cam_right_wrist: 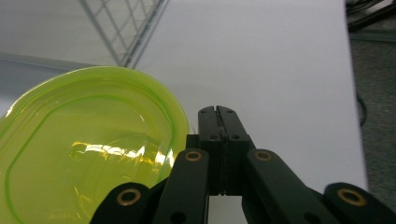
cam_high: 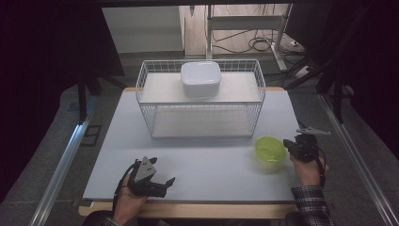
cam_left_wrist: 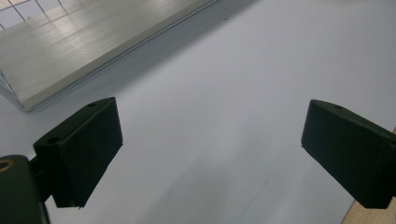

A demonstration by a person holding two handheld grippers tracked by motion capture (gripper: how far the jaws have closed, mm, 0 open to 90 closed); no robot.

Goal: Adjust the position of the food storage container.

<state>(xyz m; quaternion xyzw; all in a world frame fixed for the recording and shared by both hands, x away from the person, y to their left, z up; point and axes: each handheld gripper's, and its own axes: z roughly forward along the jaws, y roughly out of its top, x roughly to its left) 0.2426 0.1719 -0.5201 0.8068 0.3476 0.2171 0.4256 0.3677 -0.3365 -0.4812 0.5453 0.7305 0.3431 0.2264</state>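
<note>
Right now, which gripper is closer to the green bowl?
The right one. The right gripper sits just beside the green bowl, at its right edge, jaws shut. The left gripper rests far off toward the table's front left, jaws open.

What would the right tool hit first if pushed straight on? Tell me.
Probably nothing: the shut right tool points past the rim of the green lidded container over bare table. Depth is unclear.
</note>
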